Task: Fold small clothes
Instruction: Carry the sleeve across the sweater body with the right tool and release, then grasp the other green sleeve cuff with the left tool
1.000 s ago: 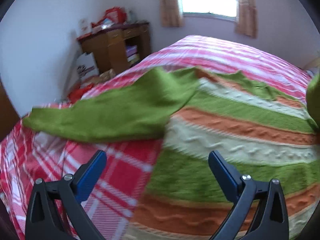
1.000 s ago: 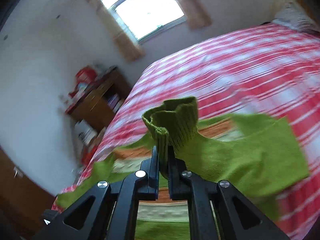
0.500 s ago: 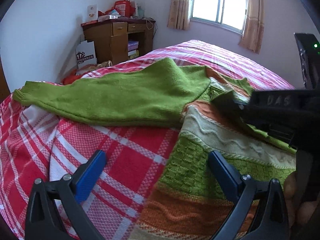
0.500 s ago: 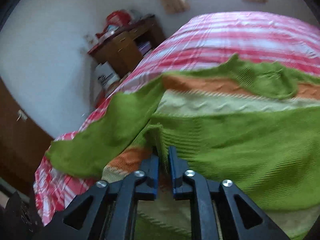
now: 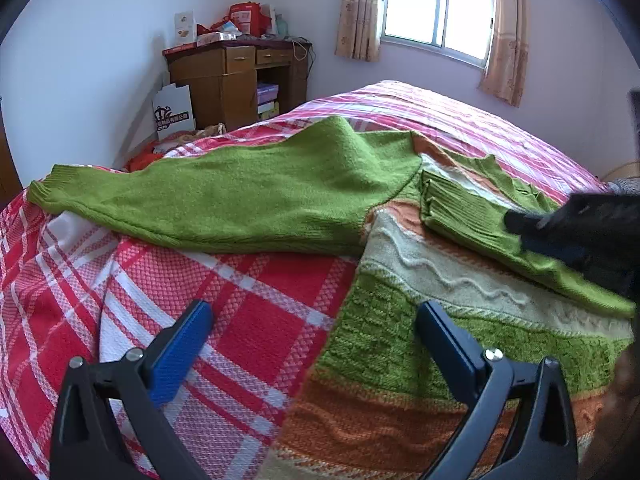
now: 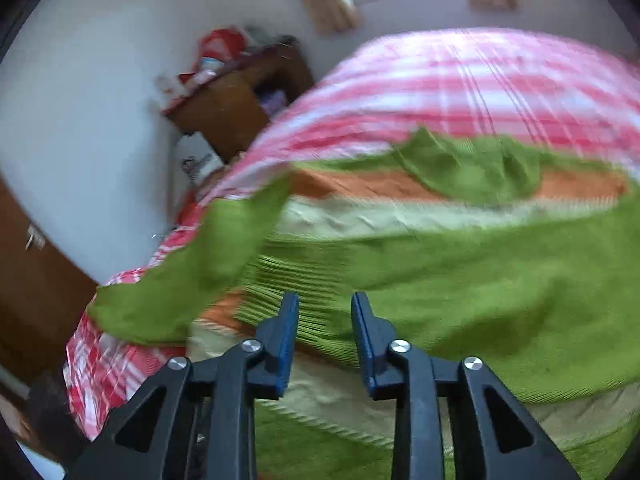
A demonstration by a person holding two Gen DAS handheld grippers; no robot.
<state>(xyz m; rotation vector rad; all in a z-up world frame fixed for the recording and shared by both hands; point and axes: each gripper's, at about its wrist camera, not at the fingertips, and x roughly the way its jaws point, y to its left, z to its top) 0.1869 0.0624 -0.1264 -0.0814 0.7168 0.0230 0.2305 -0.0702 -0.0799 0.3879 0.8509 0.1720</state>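
A knit sweater with green, orange and cream stripes (image 5: 420, 280) lies flat on the bed. Its left sleeve (image 5: 240, 200) stretches out to the left over the bedspread. The right sleeve is folded across the chest, its ribbed cuff (image 5: 460, 208) lying loose. My right gripper (image 6: 324, 308) hovers just behind that cuff (image 6: 296, 276); its jaws are closing but stand apart, with nothing pressed between the pads. My left gripper (image 5: 314, 312) is wide open above the sweater's lower left edge and holds nothing.
The red and white plaid bedspread (image 5: 240, 320) covers the whole bed. A wooden desk (image 5: 236, 76) piled with boxes stands in the far left corner, a white paper bag (image 5: 174, 110) beside it. A curtained window (image 5: 438, 8) is in the far wall.
My right gripper brought the green sleeve cuff down and across the sweater's body, then let it go, so the cuff now lies on the chest. The left gripper stayed nearly still.
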